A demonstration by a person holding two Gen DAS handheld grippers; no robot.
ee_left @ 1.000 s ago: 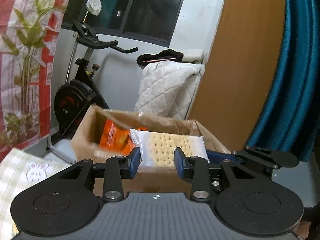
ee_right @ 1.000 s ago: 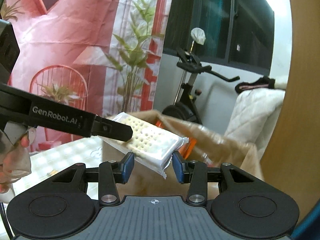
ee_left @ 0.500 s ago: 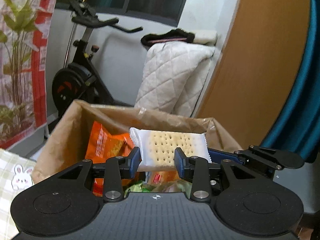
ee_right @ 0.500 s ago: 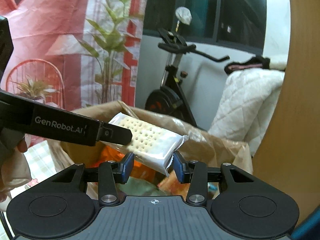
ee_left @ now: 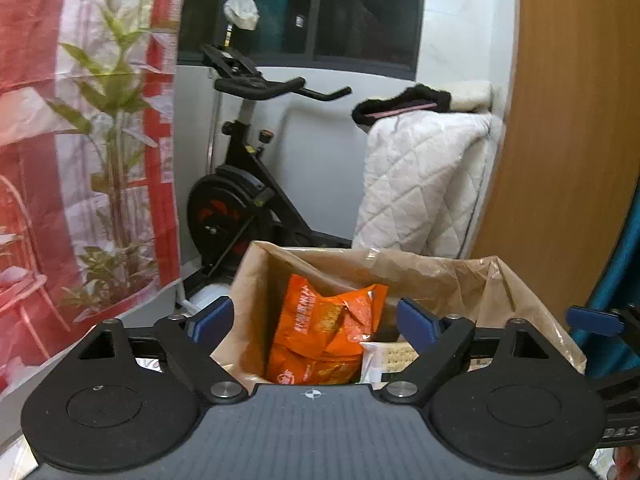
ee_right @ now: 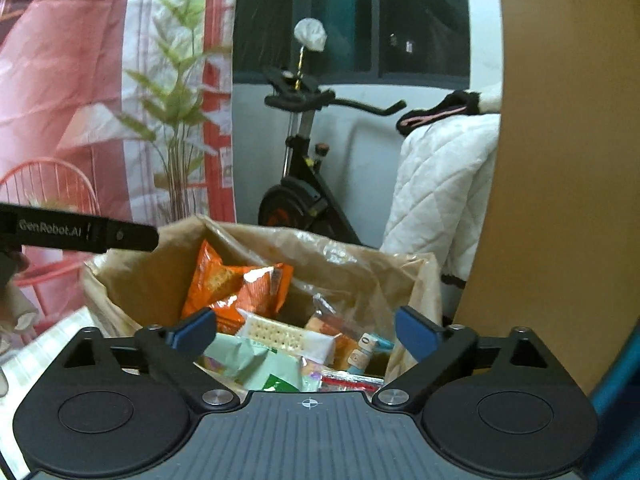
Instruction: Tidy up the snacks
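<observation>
both tools, left [ee_left: 314, 322] and right [ee_right: 306, 330], are held wide and empty above the bag [ee_right: 360, 264], where the crackers [ee_right: 280, 334] are seen beside an orange packet [ee_right: 236, 280].

Left wrist view: sits behind left gripper [ee_left: 314, 322], looks fwd and slightly down, close above the paper bag [ee_left: 436, 272] mouth.
Right wrist view: behind right gripper [ee_right: 306, 330], same heading, tilted a bit more down into bag [ee_right: 360, 256], also close.
Shared: bag, orange snack pack [ee_left: 320, 336] [ee_right: 236, 280], cracker pack [ee_left: 394, 354] [ee_right: 280, 334], exercise bike [ee_left: 240, 184] [ee_right: 304, 168], white quilt [ee_left: 424, 184] [ee_right: 444, 184].
Cross-view: left gripper's finger w/ GenRobot.AI label enters right view from left edge [ee_right: 80, 234].
</observation>
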